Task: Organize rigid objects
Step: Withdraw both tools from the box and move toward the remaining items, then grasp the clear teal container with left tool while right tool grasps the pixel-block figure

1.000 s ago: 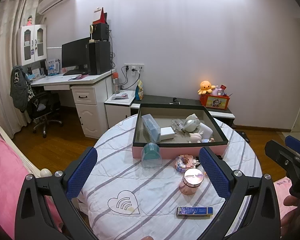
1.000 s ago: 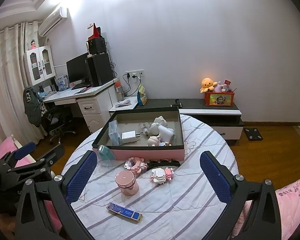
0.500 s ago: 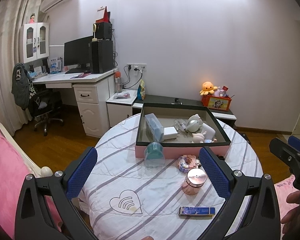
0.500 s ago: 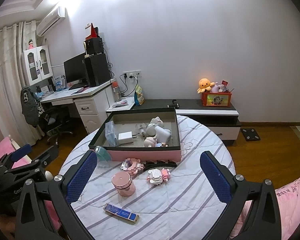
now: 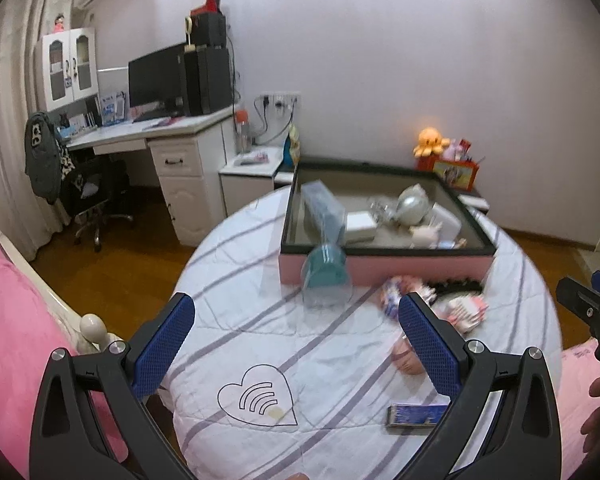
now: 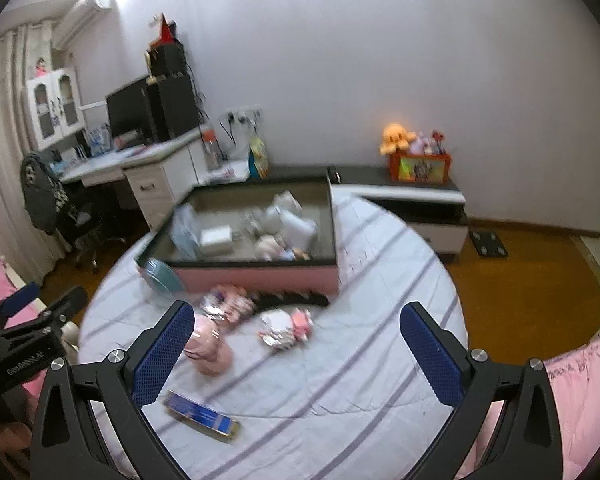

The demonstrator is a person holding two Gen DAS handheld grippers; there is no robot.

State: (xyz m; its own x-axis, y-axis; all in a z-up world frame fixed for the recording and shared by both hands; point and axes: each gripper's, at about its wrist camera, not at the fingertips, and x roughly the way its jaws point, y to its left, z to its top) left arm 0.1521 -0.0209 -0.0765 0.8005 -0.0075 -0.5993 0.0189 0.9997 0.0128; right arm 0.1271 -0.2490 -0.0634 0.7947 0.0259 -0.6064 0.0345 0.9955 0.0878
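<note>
A pink box with a dark rim (image 5: 384, 266) (image 6: 260, 276) stands at the far side of a round striped table (image 5: 260, 320) and holds several small things. In front of it lie a teal round case (image 5: 326, 276) (image 6: 160, 276), two small block toys (image 6: 286, 326) (image 6: 226, 302), a black comb (image 6: 292, 300), a pink jar (image 6: 208, 348) (image 5: 408, 356) and a flat blue box (image 5: 416, 414) (image 6: 202, 418). My left gripper (image 5: 296, 344) is open and empty above the table's near side. My right gripper (image 6: 296, 354) is open and empty above the loose things.
A white desk with a monitor (image 5: 156, 80) and a chair (image 5: 88, 196) stand at the back left. A low cabinet with an orange plush (image 6: 398, 136) stands behind the table. A pink bed (image 5: 4, 320) lies at the left, pink bedding (image 6: 580, 380) at the right.
Both grippers have moved forward and down toward the table, so the box and loose things look larger. Both stay open and empty. The current views are motion-blurred.
</note>
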